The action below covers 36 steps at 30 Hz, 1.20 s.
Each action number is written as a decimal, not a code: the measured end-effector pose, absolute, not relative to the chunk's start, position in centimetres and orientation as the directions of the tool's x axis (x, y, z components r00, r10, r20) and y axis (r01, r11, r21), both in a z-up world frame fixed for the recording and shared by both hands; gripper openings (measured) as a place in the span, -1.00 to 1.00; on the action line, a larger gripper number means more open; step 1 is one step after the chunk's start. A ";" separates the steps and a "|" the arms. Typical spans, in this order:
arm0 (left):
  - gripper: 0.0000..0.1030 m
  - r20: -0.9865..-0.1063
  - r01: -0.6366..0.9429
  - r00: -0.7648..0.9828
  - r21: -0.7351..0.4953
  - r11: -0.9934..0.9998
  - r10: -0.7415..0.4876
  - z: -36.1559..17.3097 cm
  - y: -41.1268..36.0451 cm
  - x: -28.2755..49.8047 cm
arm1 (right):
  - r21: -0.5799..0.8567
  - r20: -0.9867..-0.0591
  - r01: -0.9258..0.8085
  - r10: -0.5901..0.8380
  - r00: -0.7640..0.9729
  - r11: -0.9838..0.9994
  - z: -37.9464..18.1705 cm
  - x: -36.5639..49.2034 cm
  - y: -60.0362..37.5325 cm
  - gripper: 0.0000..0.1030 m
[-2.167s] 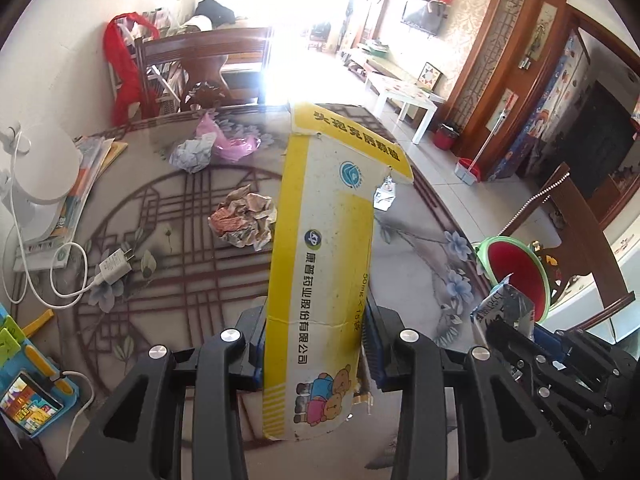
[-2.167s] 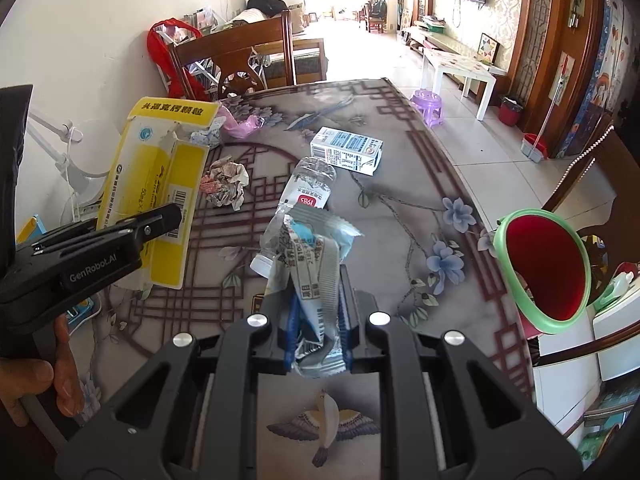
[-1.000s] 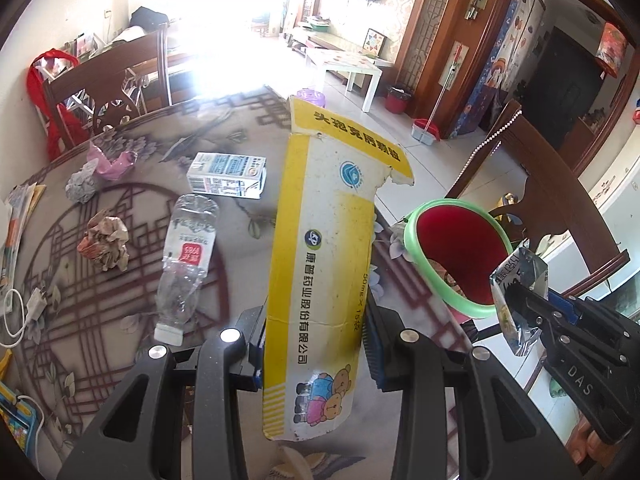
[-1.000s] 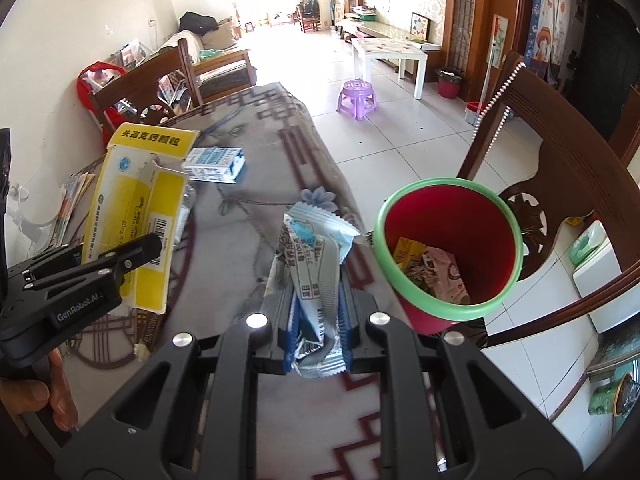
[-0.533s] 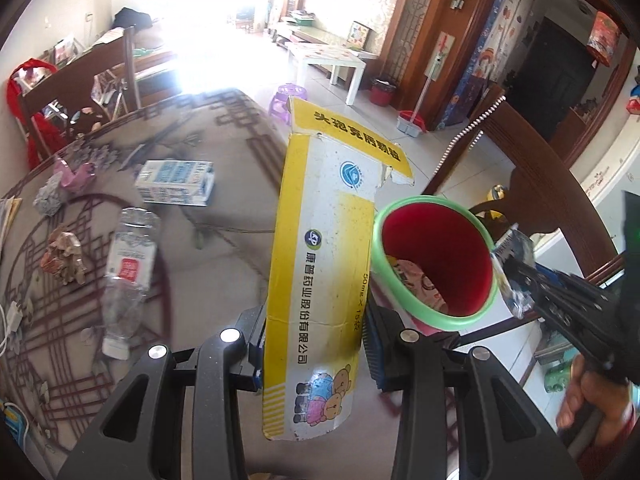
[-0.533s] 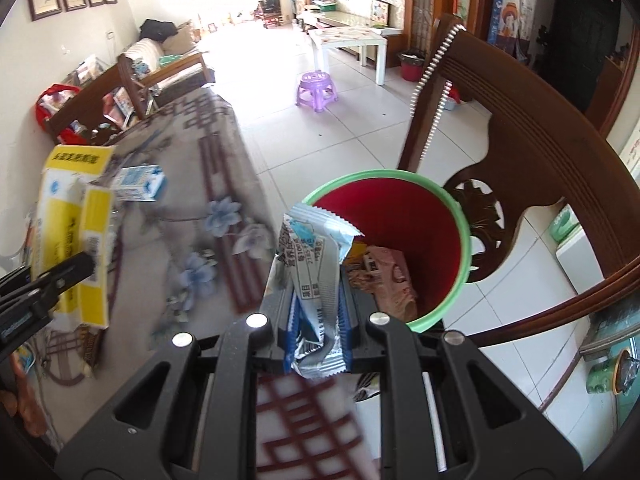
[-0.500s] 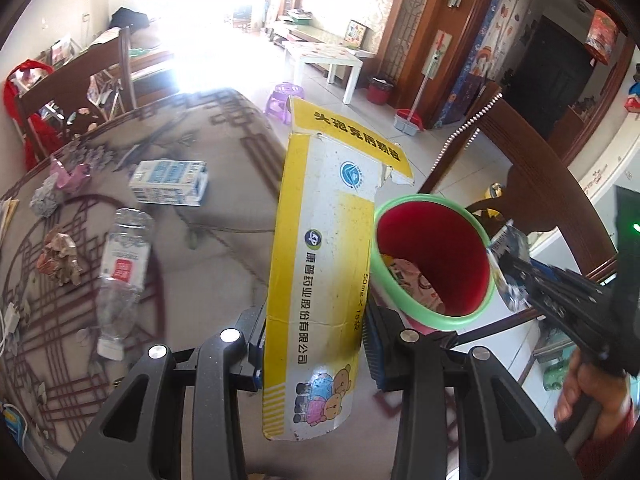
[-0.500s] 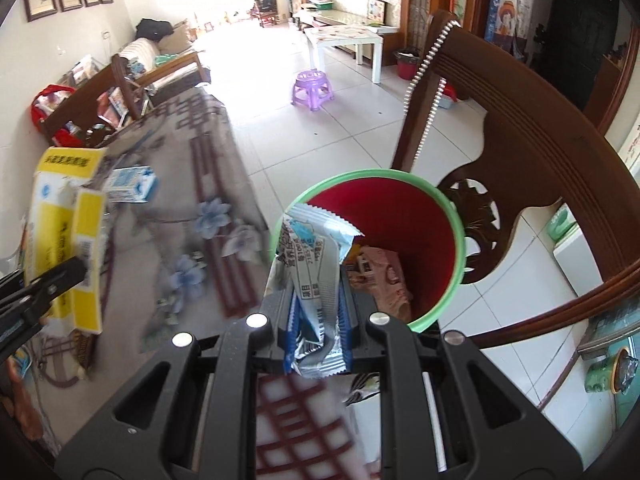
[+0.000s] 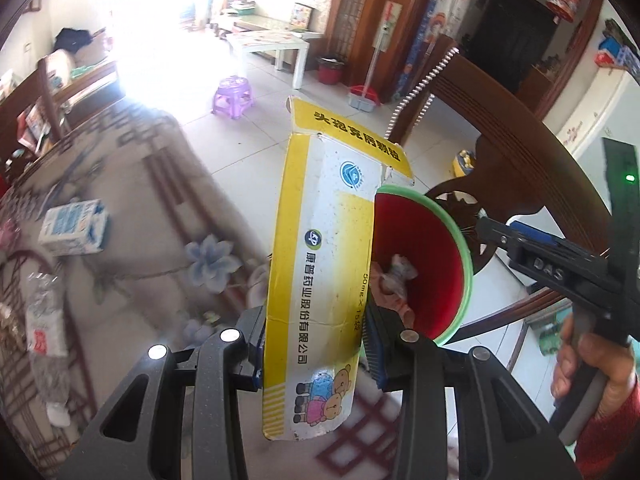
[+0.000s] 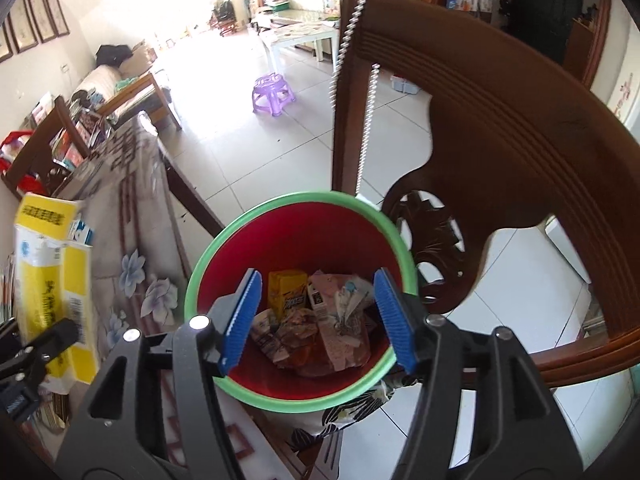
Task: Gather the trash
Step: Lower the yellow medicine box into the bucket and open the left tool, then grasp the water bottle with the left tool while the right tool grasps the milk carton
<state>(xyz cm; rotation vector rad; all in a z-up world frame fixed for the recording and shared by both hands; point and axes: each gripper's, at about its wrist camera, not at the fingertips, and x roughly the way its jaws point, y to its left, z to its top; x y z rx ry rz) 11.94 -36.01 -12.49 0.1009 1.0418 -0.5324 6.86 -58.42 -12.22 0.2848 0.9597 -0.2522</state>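
My right gripper (image 10: 318,318) hangs right over the red bin (image 10: 298,398), jaws opening w/ nothing between the blue pads; wrappers & a yellow pack lie in the bin bottom. Left gripper (image 9: 316,346) is clamped on the flattened yellow carton (image 9: 320,280), held upright just beside the bin (image 9: 460,248), table side. Milk box (image 9: 74,227) & crushed bottle (image 9: 46,320) sit on the table (image 9: 132,216), well away from the bin. Wooden chair (image 10: 500,120) right behind the bin.

Beside the table (image 10: 132,216), right of its edge: bin (image 10: 304,400), wrappers (image 10: 320,328) inside. Behind the bin: chair (image 10: 500,120). On the table, far left: carton (image 9: 74,227), bottle (image 9: 44,320).
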 end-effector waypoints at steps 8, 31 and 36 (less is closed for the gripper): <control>-0.33 -0.848 0.549 0.327 -0.188 0.814 -0.416 -14.3 -42.1 13.5 | 0.079 -0.827 0.393 -0.160 0.539 0.916 -10.8 3.0 -59.9 0.19; 0.40 -0.785 0.532 0.456 -0.138 0.836 -0.420 -8.7 -38.3 10.6 | 0.048 -0.807 0.347 -0.168 0.566 0.937 -8.2 0.0 -56.7 0.26; 0.40 -0.792 0.464 0.474 -0.145 0.874 -0.383 -8.4 -33.9 9.2 | 0.053 -0.805 0.288 -0.129 0.579 0.956 -7.8 0.5 -53.6 0.26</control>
